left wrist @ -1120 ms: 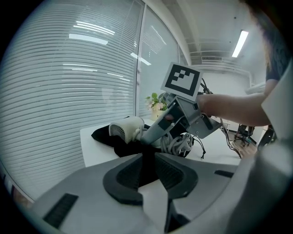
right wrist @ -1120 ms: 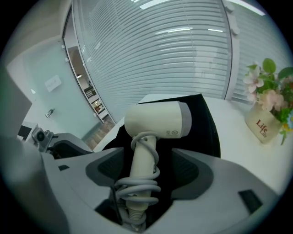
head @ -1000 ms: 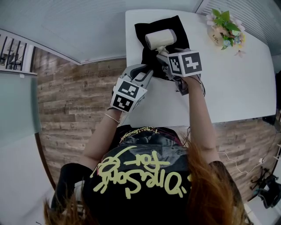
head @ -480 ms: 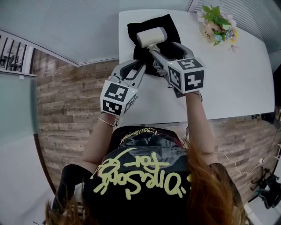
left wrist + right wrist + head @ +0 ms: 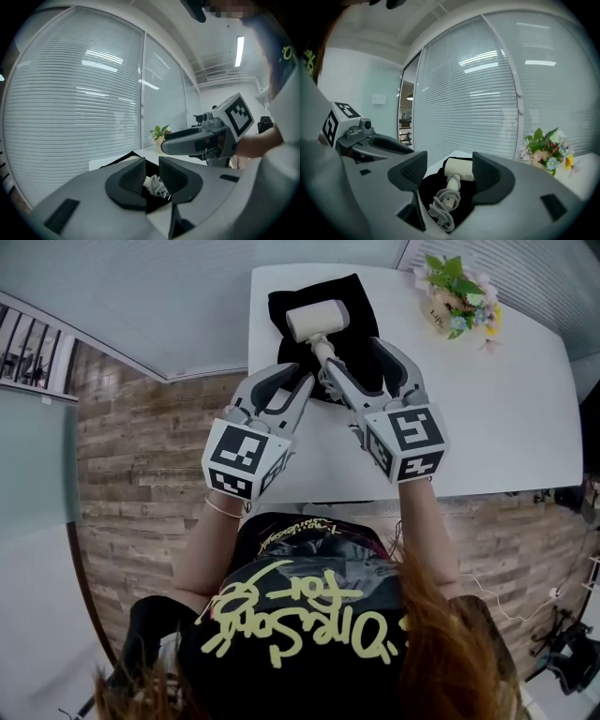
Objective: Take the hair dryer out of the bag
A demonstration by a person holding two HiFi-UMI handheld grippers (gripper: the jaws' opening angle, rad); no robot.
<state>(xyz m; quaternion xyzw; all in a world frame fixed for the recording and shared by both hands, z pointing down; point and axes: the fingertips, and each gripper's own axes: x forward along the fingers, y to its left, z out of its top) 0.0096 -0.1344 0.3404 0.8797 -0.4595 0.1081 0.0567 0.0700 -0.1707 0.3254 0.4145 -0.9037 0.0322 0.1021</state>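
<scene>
Since a second ago both grippers have lifted back off the black bag [image 5: 361, 289] toward the person, and their marker cubes now sit nearer the head camera. The left gripper [image 5: 152, 171] and right gripper [image 5: 450, 165] point almost level at the bag, side by side. The left's jaws stand a narrow slit apart and the right's stand wide; neither grips anything. The white hair dryer [image 5: 317, 320] lies on top of the bag, its head by the bag's far edge. Its handle and coiled cord [image 5: 442, 206] run toward the bag's near edge.
</scene>
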